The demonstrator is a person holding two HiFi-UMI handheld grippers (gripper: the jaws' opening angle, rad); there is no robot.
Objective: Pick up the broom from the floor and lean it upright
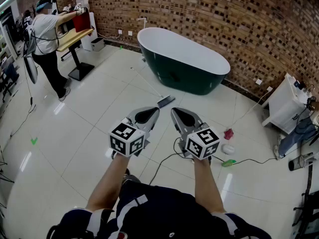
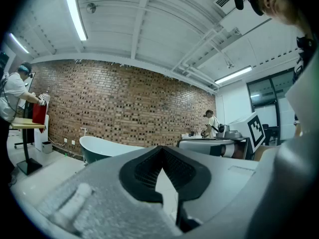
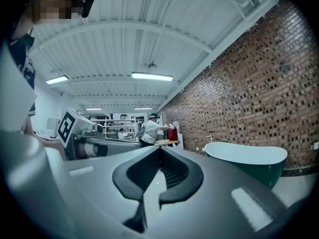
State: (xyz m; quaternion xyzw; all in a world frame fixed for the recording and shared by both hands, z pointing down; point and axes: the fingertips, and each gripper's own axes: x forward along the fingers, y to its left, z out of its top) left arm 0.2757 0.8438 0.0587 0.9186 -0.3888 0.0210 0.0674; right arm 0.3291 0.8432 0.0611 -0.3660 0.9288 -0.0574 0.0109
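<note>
The broom (image 1: 165, 102) lies flat on the white tiled floor in the head view. Its dark head is just beyond my gripper tips, and its thin pale handle runs away up-left toward the bathtub. My left gripper (image 1: 155, 109) and right gripper (image 1: 174, 110) are held level side by side above the floor, short of the broom head. Both point forward, and neither touches the broom. Both are shut with nothing between the jaws. The left gripper view shows the left gripper (image 2: 160, 148) with its jaws together, and the right gripper view shows the right gripper (image 3: 160, 150) the same way. The broom is hidden in both gripper views.
A dark green bathtub (image 1: 184, 59) stands ahead against the brick wall. A black cable (image 1: 244, 161) and small red (image 1: 229, 133), white (image 1: 228, 149) and green (image 1: 228, 163) items lie on the floor to the right. A white cabinet (image 1: 284, 103) is at far right. A person (image 1: 46, 34) works at a standing desk (image 1: 75, 38), far left.
</note>
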